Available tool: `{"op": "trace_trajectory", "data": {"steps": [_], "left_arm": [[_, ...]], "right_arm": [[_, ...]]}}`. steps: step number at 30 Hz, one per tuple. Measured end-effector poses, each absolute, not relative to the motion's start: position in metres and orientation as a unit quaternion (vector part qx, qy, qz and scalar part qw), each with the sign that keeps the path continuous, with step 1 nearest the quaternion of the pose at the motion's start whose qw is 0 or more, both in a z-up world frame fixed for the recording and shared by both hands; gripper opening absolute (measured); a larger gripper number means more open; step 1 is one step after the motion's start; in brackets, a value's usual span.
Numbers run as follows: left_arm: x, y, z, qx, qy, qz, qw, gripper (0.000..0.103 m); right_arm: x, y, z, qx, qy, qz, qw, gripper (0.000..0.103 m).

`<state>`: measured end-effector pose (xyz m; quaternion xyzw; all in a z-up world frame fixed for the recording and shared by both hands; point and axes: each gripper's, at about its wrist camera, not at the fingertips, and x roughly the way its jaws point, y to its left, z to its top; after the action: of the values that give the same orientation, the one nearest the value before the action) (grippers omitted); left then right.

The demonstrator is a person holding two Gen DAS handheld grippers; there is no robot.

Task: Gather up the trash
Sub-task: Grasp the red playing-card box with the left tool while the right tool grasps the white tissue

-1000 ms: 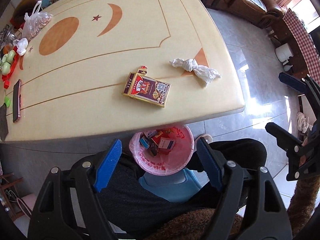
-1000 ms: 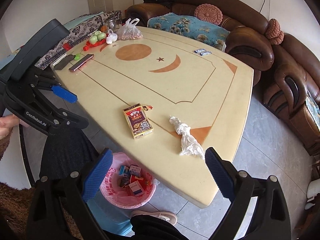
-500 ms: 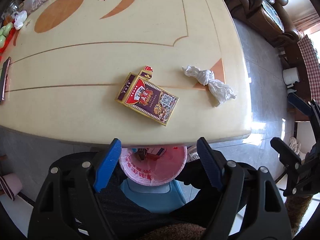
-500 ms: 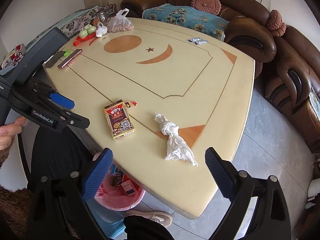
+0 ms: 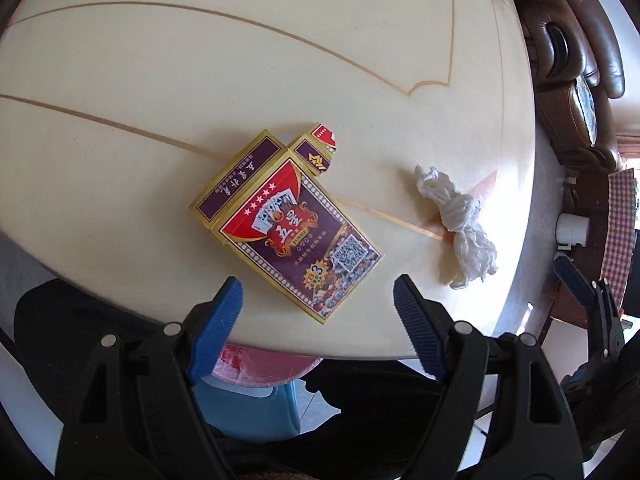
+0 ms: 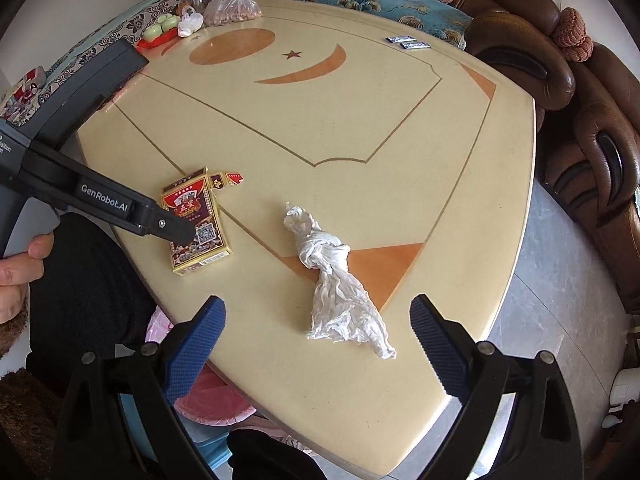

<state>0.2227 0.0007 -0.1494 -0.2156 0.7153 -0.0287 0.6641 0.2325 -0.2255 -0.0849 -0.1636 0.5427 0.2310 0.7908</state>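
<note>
I hold both jaws wide and empty above the table (image 6: 360, 128), left gripper (image 5: 318, 300) over the stiff, light card box (image 5: 286, 224), graspable across its long edges, right gripper (image 6: 318, 320) over the soft crumpled tissue (image 6: 336, 280), pinchable mid-bundle.

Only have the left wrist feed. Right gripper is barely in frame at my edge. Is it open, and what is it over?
Observer: The right gripper is open with nothing in the jaws. The crumpled tissue lies on the table, centred just ahead of them.
Operator: Anything on the table past my frame?
Observer: At the far end there is a plastic bag of nuts, and two small packets near the sofa-side edge.
Operator: Left gripper touching the card box?
Observer: In the right wrist view one finger of the left gripper crosses in front of the card box. I can't judge contact.
</note>
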Motion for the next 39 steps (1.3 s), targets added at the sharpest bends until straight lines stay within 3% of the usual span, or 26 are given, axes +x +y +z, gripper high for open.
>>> {"op": "trace_trajectory", "data": {"steps": [6,14,26,29,33,35,37,39], "left_arm": [[0.228,0.010,-0.172,-0.267,0.710,0.000,0.651,0.078],[0.234,0.003,-0.166,-0.261,0.695,0.039,0.669,0.081],[0.244,-0.032,-0.154,-0.154,0.716,0.054,0.679,0.077],[0.249,-0.041,-0.151,-0.129,0.719,0.035,0.682,0.075],[0.252,-0.049,-0.145,-0.090,0.723,0.008,0.685,0.074],[0.252,-0.052,-0.142,-0.078,0.723,-0.006,0.687,0.074],[0.243,-0.049,-0.144,-0.060,0.721,-0.028,0.690,0.073],[0.248,-0.038,-0.141,-0.054,0.721,-0.040,0.690,0.073]], "right_arm": [[0.250,-0.225,-0.113,-0.160,0.557,0.237,0.780,0.091],[0.264,-0.225,-0.142,-0.158,0.573,0.237,0.769,0.091],[0.263,-0.222,-0.166,-0.177,0.570,0.231,0.769,0.092],[0.261,-0.220,-0.165,-0.178,0.568,0.231,0.769,0.087],[0.259,-0.220,-0.160,-0.177,0.570,0.230,0.769,0.069],[0.259,-0.222,-0.155,-0.176,0.572,0.228,0.768,0.054],[0.259,-0.220,-0.153,-0.180,0.576,0.227,0.764,0.032],[0.257,-0.216,-0.152,-0.186,0.579,0.225,0.762,0.021]]}}
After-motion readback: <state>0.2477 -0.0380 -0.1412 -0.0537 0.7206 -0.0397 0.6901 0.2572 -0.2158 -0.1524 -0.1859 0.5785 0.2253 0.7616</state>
